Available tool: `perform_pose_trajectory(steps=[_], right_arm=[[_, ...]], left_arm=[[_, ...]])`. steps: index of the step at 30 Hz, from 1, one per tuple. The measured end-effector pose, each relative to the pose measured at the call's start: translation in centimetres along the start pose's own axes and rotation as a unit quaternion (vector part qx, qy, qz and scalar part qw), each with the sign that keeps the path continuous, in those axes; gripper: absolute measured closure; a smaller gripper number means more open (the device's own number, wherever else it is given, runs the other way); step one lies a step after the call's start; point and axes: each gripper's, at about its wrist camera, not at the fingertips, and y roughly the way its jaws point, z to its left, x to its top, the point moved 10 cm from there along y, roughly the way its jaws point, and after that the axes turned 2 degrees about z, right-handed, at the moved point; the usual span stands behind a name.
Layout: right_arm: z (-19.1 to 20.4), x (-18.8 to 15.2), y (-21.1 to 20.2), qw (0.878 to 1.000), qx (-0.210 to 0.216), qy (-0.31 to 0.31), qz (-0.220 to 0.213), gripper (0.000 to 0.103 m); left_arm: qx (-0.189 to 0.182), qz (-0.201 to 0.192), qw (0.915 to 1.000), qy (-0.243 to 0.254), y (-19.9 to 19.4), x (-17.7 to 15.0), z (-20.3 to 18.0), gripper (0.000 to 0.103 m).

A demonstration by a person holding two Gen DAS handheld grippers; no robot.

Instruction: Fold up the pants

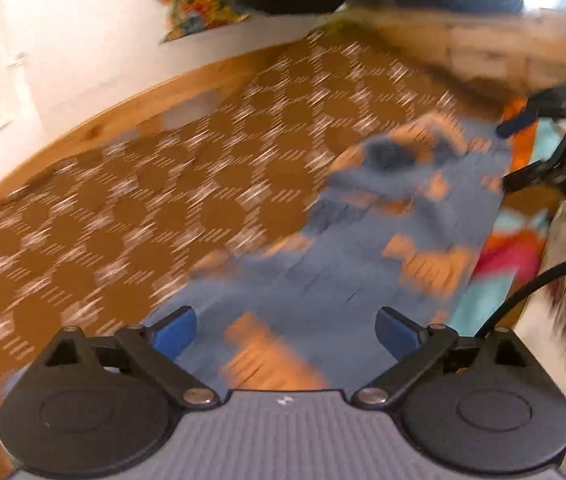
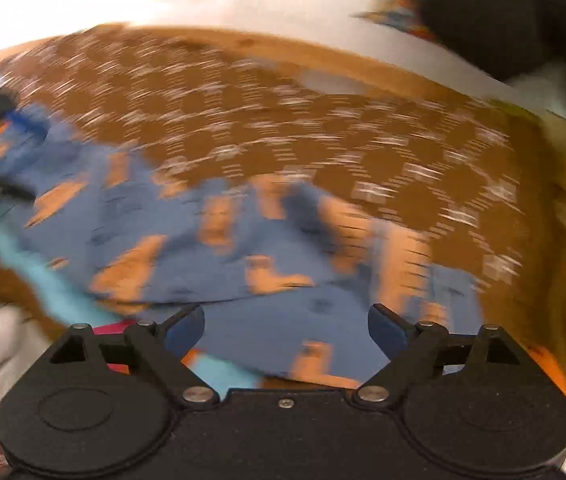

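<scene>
Two grippers, both spread wide and holding nothing — my left gripper (image 1: 285, 330) and right gripper (image 2: 286, 328) hang over the blue-and-orange pants (image 2: 243, 248), which lie rumpled on the patterned surface (image 1: 103, 208). I judge folding barely begun; next I must pinch an edge. No containers in view.

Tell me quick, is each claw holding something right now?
Left claw: open, empty, over the blue and orange pants.
Right claw: open, empty, over the same pants.
</scene>
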Motion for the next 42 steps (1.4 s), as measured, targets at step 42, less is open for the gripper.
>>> perform_pose_trajectory(steps=[42], right_arm=[[-8.3,-2.5,4.0,0.980,0.007,0.199,-0.029,0.053]], left_arm=[[-0.101,0.037,0.9941,-0.011,10.2,7.2,-11.4,0.037]])
